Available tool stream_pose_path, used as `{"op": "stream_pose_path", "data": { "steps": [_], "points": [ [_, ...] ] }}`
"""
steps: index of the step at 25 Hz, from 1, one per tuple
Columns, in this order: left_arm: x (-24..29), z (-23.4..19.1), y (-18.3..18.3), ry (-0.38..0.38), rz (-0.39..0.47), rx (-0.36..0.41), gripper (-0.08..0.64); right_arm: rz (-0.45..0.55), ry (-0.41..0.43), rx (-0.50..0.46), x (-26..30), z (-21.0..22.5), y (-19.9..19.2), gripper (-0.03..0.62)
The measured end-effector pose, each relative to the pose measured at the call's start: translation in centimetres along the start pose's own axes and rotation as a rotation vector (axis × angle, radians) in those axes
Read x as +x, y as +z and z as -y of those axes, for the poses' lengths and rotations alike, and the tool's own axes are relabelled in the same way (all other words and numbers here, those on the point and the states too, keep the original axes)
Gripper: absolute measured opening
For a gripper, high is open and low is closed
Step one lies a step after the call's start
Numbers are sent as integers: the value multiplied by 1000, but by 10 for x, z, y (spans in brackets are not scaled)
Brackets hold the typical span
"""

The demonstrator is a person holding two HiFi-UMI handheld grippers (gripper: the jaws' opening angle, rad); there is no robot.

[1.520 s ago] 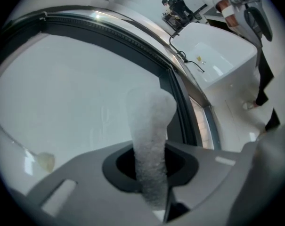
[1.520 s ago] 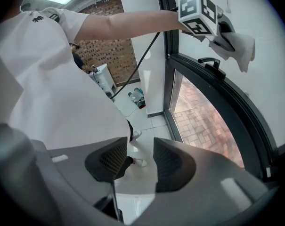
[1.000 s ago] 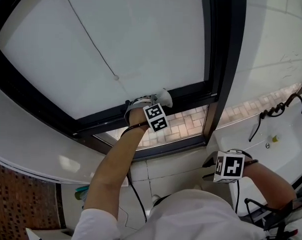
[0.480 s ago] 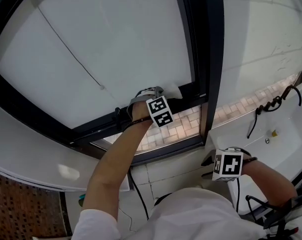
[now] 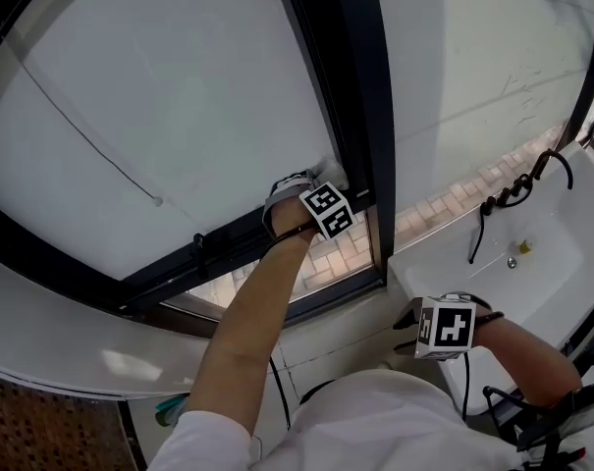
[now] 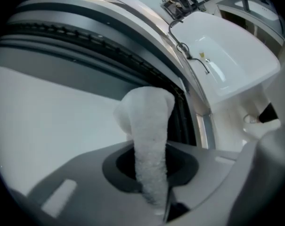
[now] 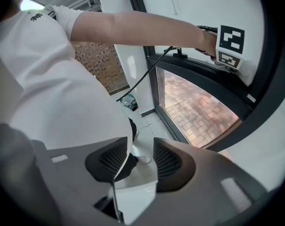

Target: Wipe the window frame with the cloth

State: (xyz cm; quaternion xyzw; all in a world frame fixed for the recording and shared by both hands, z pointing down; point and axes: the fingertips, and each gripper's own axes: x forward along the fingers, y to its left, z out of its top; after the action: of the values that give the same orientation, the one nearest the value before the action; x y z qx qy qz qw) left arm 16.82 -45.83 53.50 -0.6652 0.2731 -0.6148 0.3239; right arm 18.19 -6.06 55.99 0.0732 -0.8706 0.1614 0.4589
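Note:
The white cloth (image 5: 331, 176) is pinched in my left gripper (image 5: 314, 196), which is shut on it. It presses where the black window frame's lower bar (image 5: 228, 246) meets its upright bar (image 5: 360, 116). In the left gripper view the cloth (image 6: 147, 112) sticks up out of the left gripper (image 6: 150, 166), its bunched end against the pale pane beside the dark frame (image 6: 85, 36). My right gripper (image 5: 444, 328) hangs low by the person's torso, away from the window. In its own view the right gripper (image 7: 140, 160) stands open and holds nothing; the window frame (image 7: 203, 79) runs across behind.
A white sink (image 5: 532, 253) with a dark tap and hose (image 5: 503, 204) stands at the right under the window, and the sink (image 6: 227, 55) shows in the left gripper view too. A cable (image 7: 142, 79) hangs from the left arm. Brick paving (image 7: 194, 107) shows through the lower pane.
My left gripper has slid right along the lower bar with the cloth, up to the upright bar. The head view has swung with it. The right gripper has stayed put.

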Motion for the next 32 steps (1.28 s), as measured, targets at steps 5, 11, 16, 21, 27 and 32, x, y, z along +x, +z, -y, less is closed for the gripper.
{"op": "stream_pose_path", "data": {
  "steps": [5, 11, 16, 21, 27, 32],
  "points": [
    [8, 16, 6, -34, -17, 110, 91, 16, 0, 28, 0, 5, -9, 176],
    [-9, 34, 17, -91, 52, 219, 89, 31, 16, 18, 6, 7, -3, 176],
    [-30, 38, 20, -123, 115, 226, 89, 41, 15, 6, 6, 12, 4, 176],
    [-49, 57, 21, -154, 141, 251, 89, 46, 12, 2, 6, 18, 5, 176],
    [-72, 131, 27, -243, 190, 254, 91, 79, 15, 23, 8, 22, 9, 176],
    [-82, 185, 12, -307, 216, 136, 91, 113, 3, 53, 22, 28, 13, 176]
  ]
}}
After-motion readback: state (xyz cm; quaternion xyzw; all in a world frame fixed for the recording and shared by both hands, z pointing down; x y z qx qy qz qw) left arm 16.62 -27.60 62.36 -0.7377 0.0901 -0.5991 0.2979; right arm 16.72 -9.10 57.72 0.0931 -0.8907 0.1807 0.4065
